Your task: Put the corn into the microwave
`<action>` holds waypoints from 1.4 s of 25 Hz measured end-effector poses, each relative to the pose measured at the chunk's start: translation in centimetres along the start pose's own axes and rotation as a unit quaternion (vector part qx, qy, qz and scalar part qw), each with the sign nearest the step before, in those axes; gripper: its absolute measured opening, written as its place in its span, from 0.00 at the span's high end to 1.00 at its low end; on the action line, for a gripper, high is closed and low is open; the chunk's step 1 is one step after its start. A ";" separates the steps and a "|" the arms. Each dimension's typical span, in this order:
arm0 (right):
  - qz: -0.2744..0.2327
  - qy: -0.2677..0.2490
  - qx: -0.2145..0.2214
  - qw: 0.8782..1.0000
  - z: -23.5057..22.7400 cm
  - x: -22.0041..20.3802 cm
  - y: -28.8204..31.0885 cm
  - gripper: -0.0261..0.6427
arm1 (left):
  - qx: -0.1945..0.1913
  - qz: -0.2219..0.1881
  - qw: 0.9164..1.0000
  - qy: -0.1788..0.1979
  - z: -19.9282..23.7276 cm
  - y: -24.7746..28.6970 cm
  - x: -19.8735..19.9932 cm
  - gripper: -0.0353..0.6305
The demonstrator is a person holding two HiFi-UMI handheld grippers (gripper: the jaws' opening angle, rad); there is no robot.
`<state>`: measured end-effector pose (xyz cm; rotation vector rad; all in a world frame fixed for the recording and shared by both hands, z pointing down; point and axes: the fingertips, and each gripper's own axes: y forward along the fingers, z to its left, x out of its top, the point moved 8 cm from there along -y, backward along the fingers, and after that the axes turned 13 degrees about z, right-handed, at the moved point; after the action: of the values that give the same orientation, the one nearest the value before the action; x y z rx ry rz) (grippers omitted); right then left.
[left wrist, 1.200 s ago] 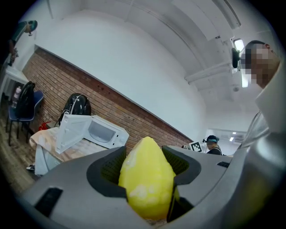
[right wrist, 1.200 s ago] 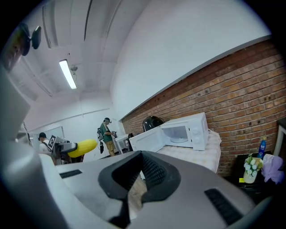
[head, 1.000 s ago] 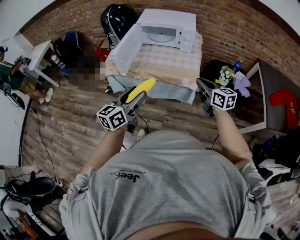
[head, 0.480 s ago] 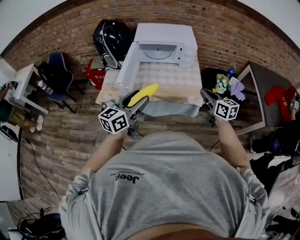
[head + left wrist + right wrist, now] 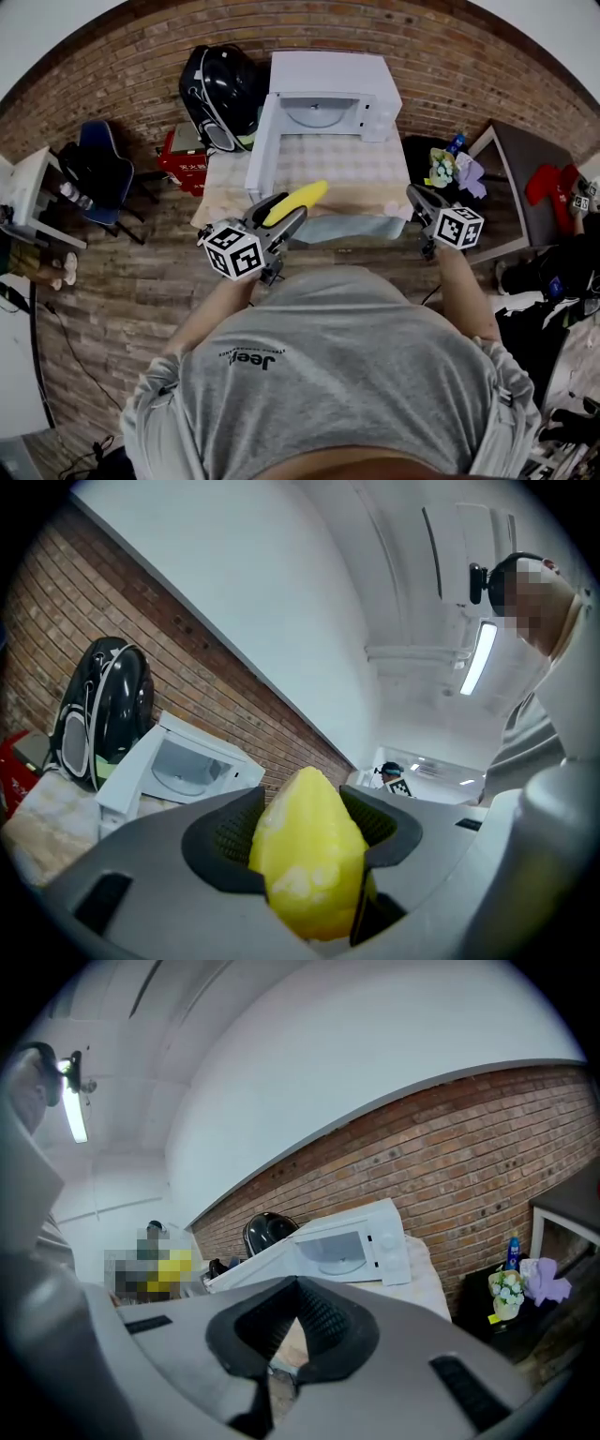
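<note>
A yellow corn cob (image 5: pixel 296 202) is gripped in my left gripper (image 5: pixel 289 210), which is shut on it and held level over the near edge of the cloth-covered table (image 5: pixel 352 178). In the left gripper view the corn (image 5: pixel 309 855) fills the gap between the dark pads (image 5: pixel 225 836). The white microwave (image 5: pixel 330 94) stands at the table's far end, its door (image 5: pixel 264 141) swung open to the left and its cavity showing. My right gripper (image 5: pixel 418 199) hovers at the table's near right corner, shut with nothing in it. Its fingertips meet in the right gripper view, where the microwave (image 5: pixel 342 1246) lies ahead.
A black bag (image 5: pixel 220 84) and a red box (image 5: pixel 183 155) sit left of the microwave. A blue chair (image 5: pixel 98 169) stands further left. A dark side table (image 5: pixel 525 178) with flowers (image 5: pixel 445 169) is on the right. A person (image 5: pixel 389 775) stands far off.
The table and microwave have come nearer and more central in the head view. Both grippers moved toward the table, the corn staying in the left one.
</note>
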<state>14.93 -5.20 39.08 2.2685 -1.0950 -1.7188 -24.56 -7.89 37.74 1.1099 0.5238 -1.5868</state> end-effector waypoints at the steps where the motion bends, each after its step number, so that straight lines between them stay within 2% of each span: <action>1: 0.002 0.004 -0.002 1.000 -0.1 -0.1 0.2 0.94 | -0.003 0.003 1.000 0.001 0.2 0.1 0.0 0.56; 6: 0.017 0.011 -0.001 1.000 -1.1 -0.1 1.5 0.94 | -0.004 0.010 1.000 0.000 1.0 1.2 0.0 0.56; 13: 0.012 0.003 0.038 0.999 -6.0 1.3 2.6 0.94 | 0.041 0.013 0.999 -0.003 0.7 4.9 0.2 0.56; 18: 0.016 -0.026 0.082 0.996 -12.2 3.8 2.7 0.94 | 0.090 -0.017 0.996 0.004 -0.8 10.4 1.6 0.56; 23: 0.026 -0.069 0.116 0.990 -18.7 6.6 1.8 0.94 | 0.130 -0.052 0.990 -0.030 -2.5 17.8 2.5 0.56; 26: 0.021 -0.079 0.131 0.988 -22.1 8.4 1.3 0.94 | 0.140 -0.054 0.987 -0.053 -2.8 22.4 3.7 0.56; 29: 0.023 -0.082 0.138 0.987 -24.6 8.5 0.8 0.94 | 0.147 -0.041 0.987 -0.052 -3.0 25.6 4.3 0.56; 33: 0.024 -0.077 0.123 0.989 -25.0 7.7 3.3 0.94 | 0.132 -0.044 0.989 -0.054 -0.6 25.6 4.7 0.56; 35: 0.011 -0.069 0.120 0.990 -23.3 7.3 5.4 0.94 | 0.123 -0.025 0.992 -0.033 1.6 24.2 4.7 0.56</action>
<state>33.38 -21.27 44.19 2.2858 -1.4202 -1.8509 -2.78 -19.38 39.51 1.2307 0.3201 -1.7601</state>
